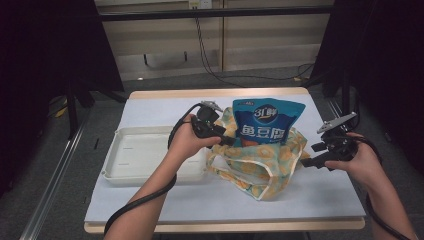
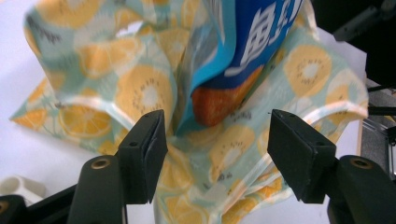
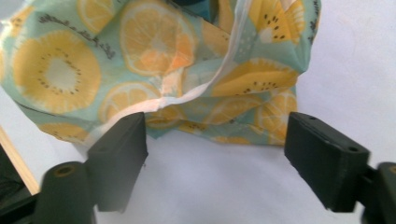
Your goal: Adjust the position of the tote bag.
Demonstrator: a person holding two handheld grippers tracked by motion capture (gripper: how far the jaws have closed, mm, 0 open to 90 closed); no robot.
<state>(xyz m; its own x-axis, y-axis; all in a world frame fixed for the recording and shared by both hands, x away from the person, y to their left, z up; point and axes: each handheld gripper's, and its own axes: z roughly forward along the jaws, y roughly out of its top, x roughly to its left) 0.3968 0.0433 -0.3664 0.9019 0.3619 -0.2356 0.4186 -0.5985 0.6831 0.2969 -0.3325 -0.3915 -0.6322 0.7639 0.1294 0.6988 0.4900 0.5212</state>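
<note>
High view: both tongs, left [image 1: 227,140] and right [image 1: 306,161], released beside the fruit-print bag [image 1: 260,167].

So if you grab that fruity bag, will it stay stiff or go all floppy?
Probably floppy: the fruity bag is thin cloth, already crumpled in folds on the table. It may sag and let the blue packet inside tip over. The cloth looks light, so a push would likely bunch it.

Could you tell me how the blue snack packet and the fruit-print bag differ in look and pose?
The blue snack packet is glossy, stiff and stands upright; the fruit-print bag is soft, crumpled cloth slumped on the table. The packet is blue with white lettering; the bag is pale green with yellow citrus slices. The packet stands inside the bag.
</note>
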